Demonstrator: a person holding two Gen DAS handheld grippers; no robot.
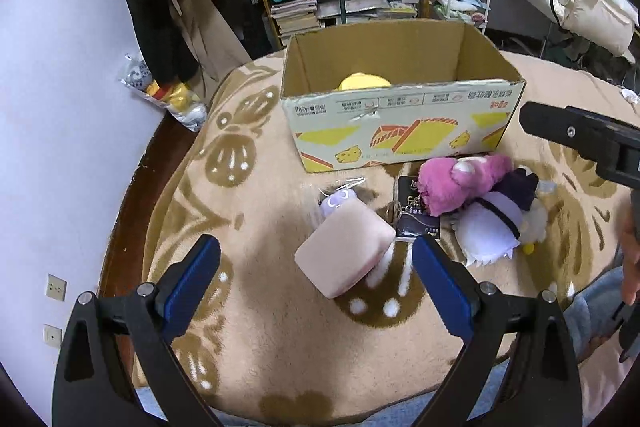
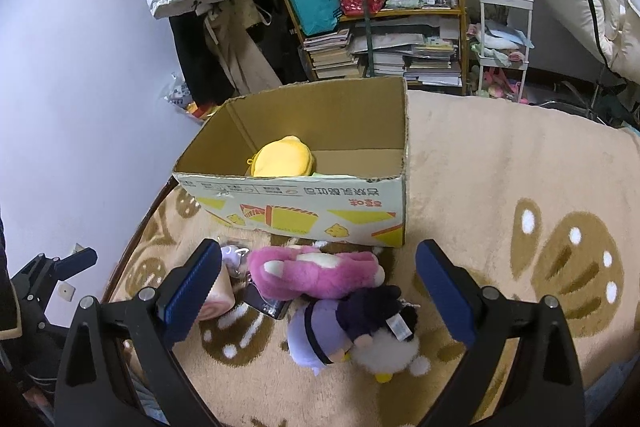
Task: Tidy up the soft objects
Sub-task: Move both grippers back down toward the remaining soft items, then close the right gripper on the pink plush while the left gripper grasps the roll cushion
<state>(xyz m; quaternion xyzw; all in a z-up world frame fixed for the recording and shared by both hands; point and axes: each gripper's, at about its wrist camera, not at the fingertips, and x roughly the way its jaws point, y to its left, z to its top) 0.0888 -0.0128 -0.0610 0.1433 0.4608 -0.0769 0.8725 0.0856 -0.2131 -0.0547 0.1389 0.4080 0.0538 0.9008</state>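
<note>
While both grippers hang above the beige patterned blanket (image 1: 260, 307), neither holds anything: the left gripper (image 1: 316, 285) has its 2 blue-padded fingers (image 1: 191, 283) spread wide, and the right gripper (image 2: 318, 291) is spread just as wide. An open cardboard box (image 1: 400, 125) stands toward the far edge of the blanket, and a yellow plush (image 2: 282, 157) lies inside it against the left wall. Just in front of the box, the remaining soft things are clustered on the blanket. A pale pink cake-roll squishy (image 1: 346, 253) lies tilted between the left fingers but apart from both, with a small lavender plush charm (image 1: 340, 203) touching its far side. Beside it to the right lie dark tagged keychains (image 1: 416, 211). A pink plush (image 2: 316, 271) lies on its side near the box's front wall, and a white, lavender and dark purple plush doll (image 2: 352, 335) touches it on the near side; both sit between the right fingers. Beyond the blanket's far edge stands a shelf (image 2: 400, 11) of books and bags.
</note>
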